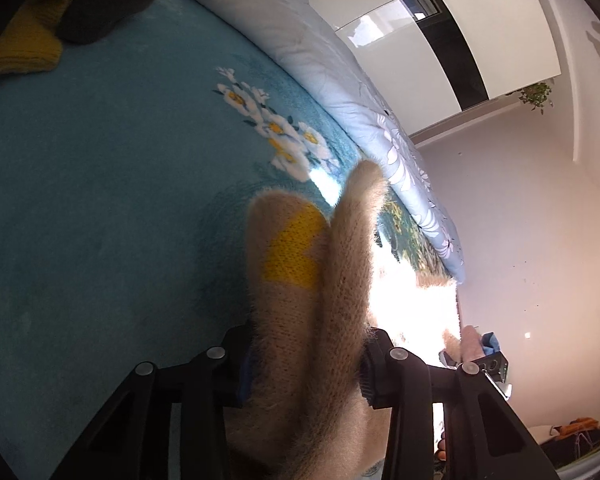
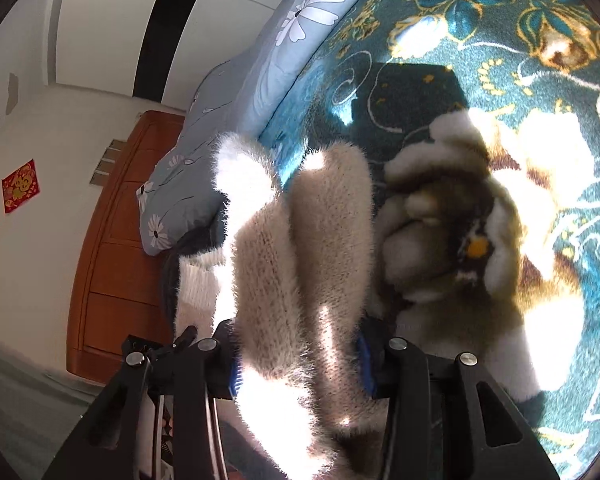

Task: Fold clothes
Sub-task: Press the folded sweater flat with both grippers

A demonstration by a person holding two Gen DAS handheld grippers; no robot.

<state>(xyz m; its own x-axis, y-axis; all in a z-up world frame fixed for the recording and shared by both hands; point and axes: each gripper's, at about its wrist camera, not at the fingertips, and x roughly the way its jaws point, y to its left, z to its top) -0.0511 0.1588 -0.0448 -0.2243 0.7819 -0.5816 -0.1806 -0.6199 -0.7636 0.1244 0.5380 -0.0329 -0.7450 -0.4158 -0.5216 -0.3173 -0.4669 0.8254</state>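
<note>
Evidently both hand-held grippers, left (image 1: 304, 364) and right (image 2: 300, 364), each clamped on fuzzy beige sweater (image 1: 340, 264).

A home bedroom, clearly: teal floral bedspread (image 1: 100, 200) underfoot of everything, rolled blue flowered quilt (image 1: 340, 80) along its far edge. Glossy white wardrobe doors (image 1: 460, 40) with a black stripe behind, wooden cabinet (image 2: 116, 248) by the wall, red paper decoration (image 2: 20, 186) stuck up.

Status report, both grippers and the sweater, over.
Left gripper shut on sweater. Right gripper shut on sweater too. Dark clothes pile lies apart.
</note>
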